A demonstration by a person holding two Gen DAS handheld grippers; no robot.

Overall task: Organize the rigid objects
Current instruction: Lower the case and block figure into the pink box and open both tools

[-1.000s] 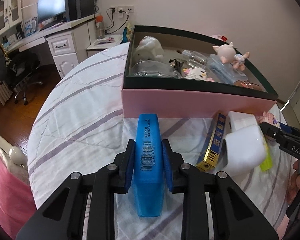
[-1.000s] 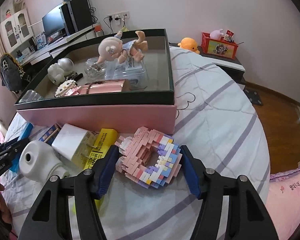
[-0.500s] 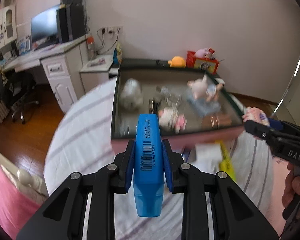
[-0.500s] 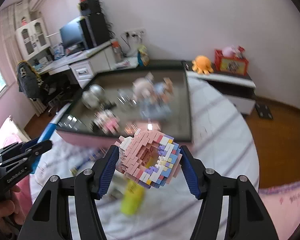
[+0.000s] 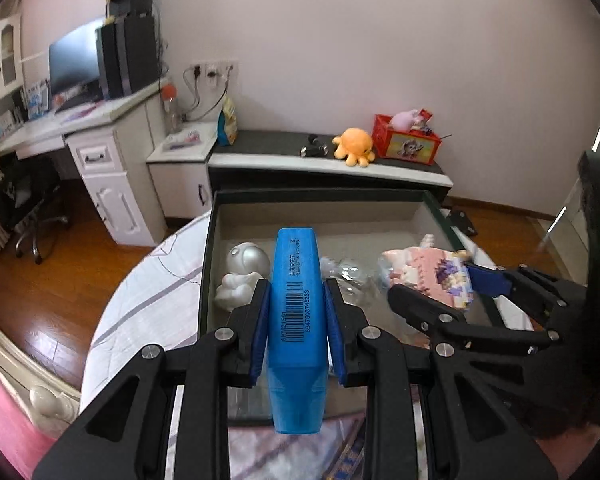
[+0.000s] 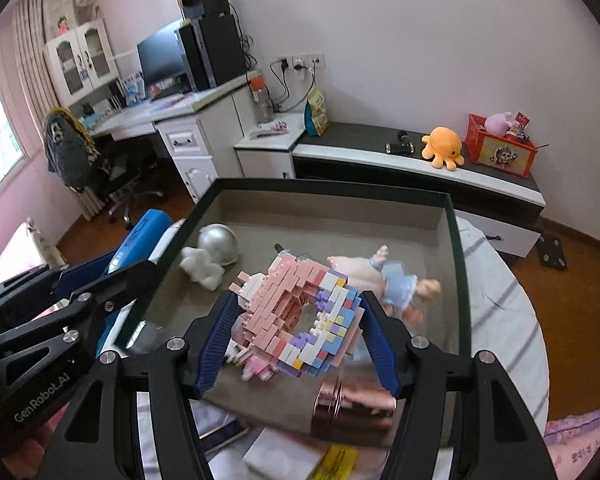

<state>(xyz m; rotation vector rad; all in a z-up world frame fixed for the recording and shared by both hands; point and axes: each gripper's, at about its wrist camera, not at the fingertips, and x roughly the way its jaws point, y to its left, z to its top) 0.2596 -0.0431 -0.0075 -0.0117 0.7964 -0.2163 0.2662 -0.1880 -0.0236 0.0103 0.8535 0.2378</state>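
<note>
Fingers (image 5: 260, 328) of the left gripper (image 5: 296, 332) are clamped on a blue case (image 5: 296, 312), which stands lengthwise between them with its barcode side facing the camera. Beyond its tip lies the open box (image 5: 208, 264), dark-rimmed and sitting on the striped bed (image 5: 140, 304); a silver-and-white figurine (image 5: 242, 276) sits inside, just left of the case's far end. To the right of these fingers, the right gripper (image 6: 298, 328) hangs over the box. Its fingers (image 6: 216, 340) are closed on a pink brick model (image 6: 300, 320) with pastel blocks on its right half, held tilted between the pads above the box interior. Past the right finger a doll in a blue dress (image 6: 388, 280) lies in the box, blurred. Below the fingers, a pink metallic object (image 6: 356, 400) shows near the box's front edge.
</note>
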